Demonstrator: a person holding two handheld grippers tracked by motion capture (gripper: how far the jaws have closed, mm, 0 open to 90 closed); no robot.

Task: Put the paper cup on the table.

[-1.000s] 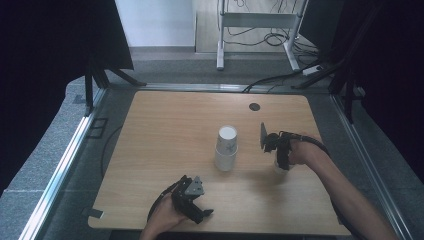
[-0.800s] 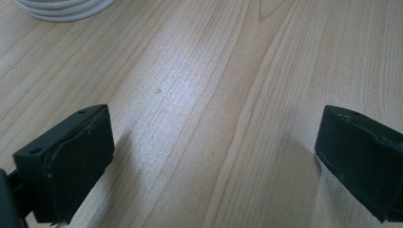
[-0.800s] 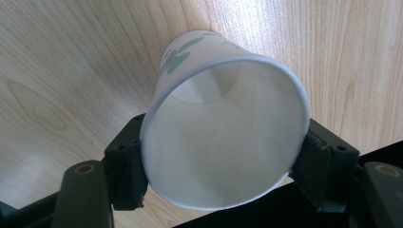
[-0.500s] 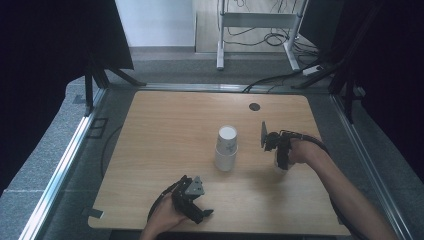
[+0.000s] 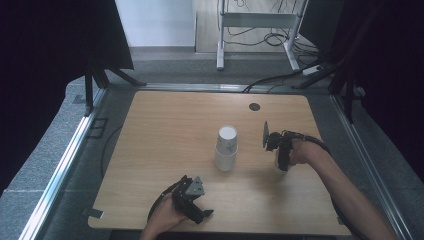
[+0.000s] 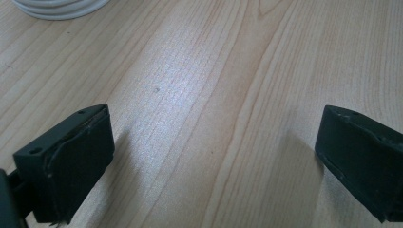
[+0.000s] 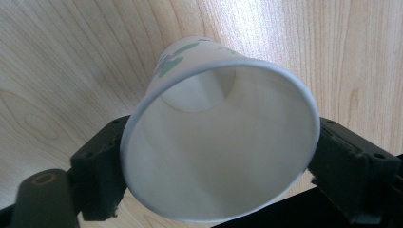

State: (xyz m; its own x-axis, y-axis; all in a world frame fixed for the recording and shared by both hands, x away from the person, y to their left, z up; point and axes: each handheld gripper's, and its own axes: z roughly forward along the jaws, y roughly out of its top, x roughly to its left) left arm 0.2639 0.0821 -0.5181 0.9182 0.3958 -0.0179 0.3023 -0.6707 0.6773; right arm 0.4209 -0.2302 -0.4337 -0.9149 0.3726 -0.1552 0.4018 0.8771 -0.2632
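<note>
so my left tool [image 5: 192, 200] is down at the near edge of the wooden surface [image 5: 165, 125], jaws spread wide with nothing between them, just bare wood grain in the left gripper view; a bit of the white rim of the cup stack [image 6: 59, 7] peeks in at the top left corner there; my left hand [image 5: 162, 220] comes in from the bottom edge.

a bit further up on the right, my right tool [image 5: 281, 161] is clamped around a single paper cup [image 7: 218, 128]; in the right gripper view the cup sits tilted between the two black jaws with its open mouth facing the camera, white inside, some green and purple print on the outside; from the high view that cup is mostly hidden behind my right hand [image 5: 300, 152], so i can't tell if it touches the surface.

about the middle of the surface, just left of the right tool and apart from it, the cup stack [image 5: 226, 148] stands upside down, base up.

further back there's a small dark round spot [image 5: 254, 106] near the far edge; beyond that, grey floor, a white frame leg [image 5: 220, 35] and some cables [image 5: 270, 80].
</note>
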